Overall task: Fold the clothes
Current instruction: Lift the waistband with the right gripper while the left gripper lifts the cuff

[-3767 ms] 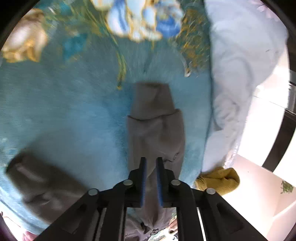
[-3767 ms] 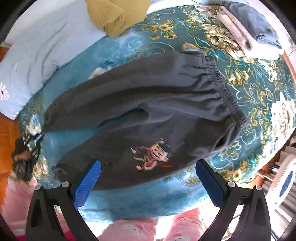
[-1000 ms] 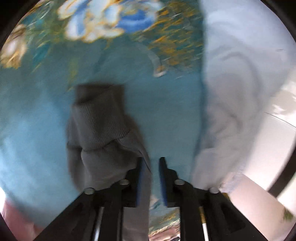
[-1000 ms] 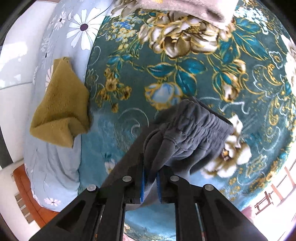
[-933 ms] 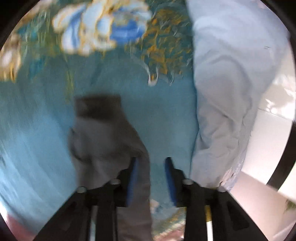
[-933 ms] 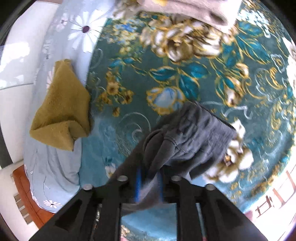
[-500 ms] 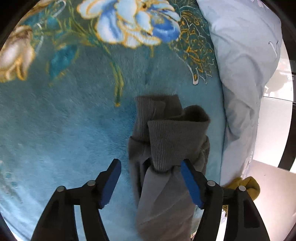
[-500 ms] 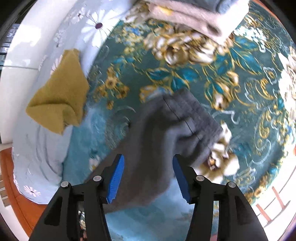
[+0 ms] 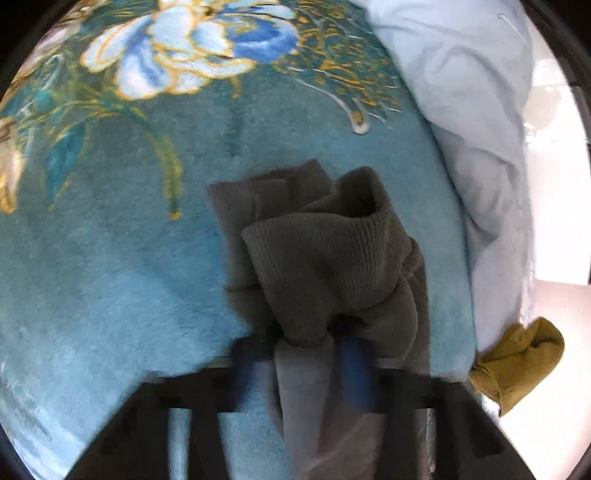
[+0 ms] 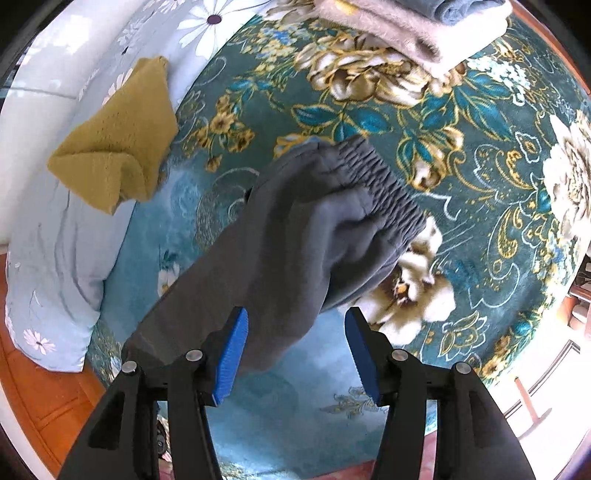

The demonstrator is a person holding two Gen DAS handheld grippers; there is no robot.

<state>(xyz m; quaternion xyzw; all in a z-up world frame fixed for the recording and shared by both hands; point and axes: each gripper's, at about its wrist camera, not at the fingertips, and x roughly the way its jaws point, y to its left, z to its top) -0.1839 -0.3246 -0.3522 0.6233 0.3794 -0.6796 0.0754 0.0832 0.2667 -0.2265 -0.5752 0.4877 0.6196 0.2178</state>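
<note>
Spread over the bed was a teal blanket (image 10: 461,155) with large flowers, and it served as the place for folding. At its left edge lay a pale blue pillow (image 10: 48,258) with daisies, and a mustard-yellow cloth (image 10: 118,136) rested on it, probably put aside so it would not disturb the work. Further to the right, in the middle of the blanket, lay the grey trousers (image 10: 288,251), doubled lengthwise so that one leg covered the other; the elastic waistband (image 10: 384,188) pointed to the far side. The right gripper (image 10: 295,350) hung just above the hip part with its jaws apart and nothing between them, so the cloth rested by its own weight. In the left wrist view the two ribbed cuffs (image 9: 325,266) lay one on the other, a little crumpled, near the pillow. The left gripper (image 9: 299,373) was blurred there; the leg cloth passed between its blue pads (image 9: 354,369), but I cannot tell whether the jaws pressed it or were released. At the far right, a stack of folded clothes (image 10: 417,26) waited, which suggested where finished pieces were collected.
</note>
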